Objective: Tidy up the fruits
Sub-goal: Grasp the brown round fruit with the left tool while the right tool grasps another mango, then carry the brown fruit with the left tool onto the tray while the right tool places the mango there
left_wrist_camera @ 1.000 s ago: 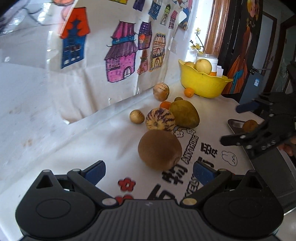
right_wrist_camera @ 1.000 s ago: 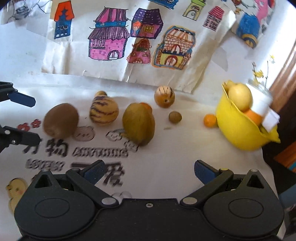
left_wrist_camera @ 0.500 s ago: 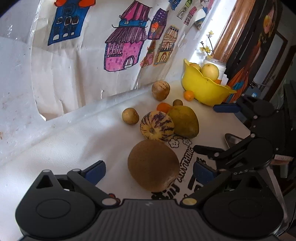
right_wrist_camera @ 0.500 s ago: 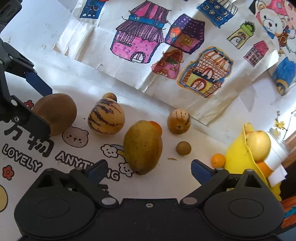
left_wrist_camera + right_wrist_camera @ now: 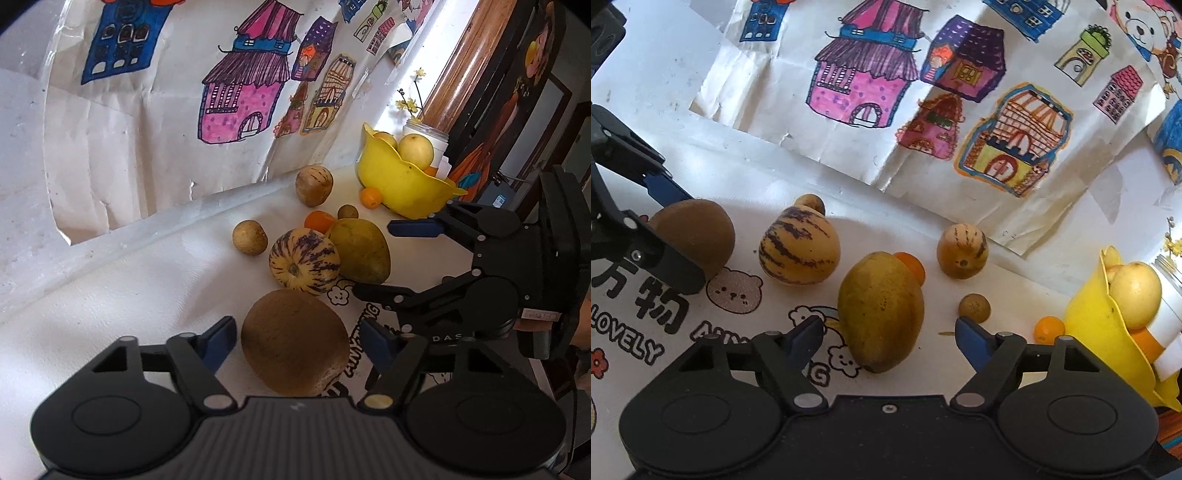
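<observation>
The worktop (image 5: 1015,288) is covered with a white printed cloth, and loose fruit lies scattered over it near a yellow bowl (image 5: 1104,332) that already holds a pale round fruit and something orange, so the bowl looks like the place where the fruit is meant to go.

The left tongs (image 5: 297,332) are spread wide with a large brown fruit (image 5: 295,341) sitting between the blue tips, not yet pinched; they seem lined up to grip it. That fruit is dull, rough-skinned and egg-shaped.

The right tongs (image 5: 890,330) are also spread, framing a greenish-yellow mango (image 5: 881,310) with small dark specks. It lies lengthwise toward the camera, which should let the tips close across its narrower sides.

Beside these sit a striped yellow melon (image 5: 799,251), a smaller striped melon (image 5: 962,251), a small orange (image 5: 1049,326) just beside the bowl, and a small brown round fruit (image 5: 974,307).
</observation>
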The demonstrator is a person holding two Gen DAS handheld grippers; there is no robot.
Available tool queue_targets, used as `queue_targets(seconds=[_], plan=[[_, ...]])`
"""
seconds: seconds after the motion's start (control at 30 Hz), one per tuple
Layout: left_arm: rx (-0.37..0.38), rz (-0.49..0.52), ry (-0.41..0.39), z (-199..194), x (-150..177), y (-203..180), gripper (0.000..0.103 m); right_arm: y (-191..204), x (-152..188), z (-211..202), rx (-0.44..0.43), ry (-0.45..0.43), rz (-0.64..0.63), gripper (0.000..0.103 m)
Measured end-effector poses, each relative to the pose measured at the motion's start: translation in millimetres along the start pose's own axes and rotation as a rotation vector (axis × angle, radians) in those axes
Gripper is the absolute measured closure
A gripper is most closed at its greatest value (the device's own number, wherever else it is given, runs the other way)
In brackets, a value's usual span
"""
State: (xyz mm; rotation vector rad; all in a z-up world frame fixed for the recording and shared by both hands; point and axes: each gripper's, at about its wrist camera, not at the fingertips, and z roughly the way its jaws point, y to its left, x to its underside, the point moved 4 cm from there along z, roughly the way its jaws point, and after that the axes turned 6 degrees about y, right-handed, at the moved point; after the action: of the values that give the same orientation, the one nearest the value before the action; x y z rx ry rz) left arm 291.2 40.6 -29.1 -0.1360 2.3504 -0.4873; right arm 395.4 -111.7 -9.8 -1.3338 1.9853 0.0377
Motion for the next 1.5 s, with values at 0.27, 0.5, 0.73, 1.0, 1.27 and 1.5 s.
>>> queue_targets(seconds=[0.27,0.5,0.73,1.0,1.27,1.5], plan=[[0.001,-0.011,-0.008,0,1,2,0.039,4,-2,9,-0.022,-0.014,-0.008,0.030],[-0.008,-0.011,-0.014,0,2,2,0.039,0,-5,17,-0.036,-0.012,0.032,0.047],[-0.025,0.019,-0.025,1,3,-2,0.040,-3,-1,16,-0.040,-0.013,0.131,0.047],[-0.029,-0.004,-0.019,-6,11,-7,0.041,-20,14,4,-0.132,0.021,0.393,0.048],[0.015,-0.048,0.002,-11,21,-11,0.041,-21,32,-9,-0.232,0.025,0.594,0.048],[0.031,-0.085,-0.001,-19,32,-16,0.041,-9,46,-24,-0.276,-0.002,0.670,0.048]])
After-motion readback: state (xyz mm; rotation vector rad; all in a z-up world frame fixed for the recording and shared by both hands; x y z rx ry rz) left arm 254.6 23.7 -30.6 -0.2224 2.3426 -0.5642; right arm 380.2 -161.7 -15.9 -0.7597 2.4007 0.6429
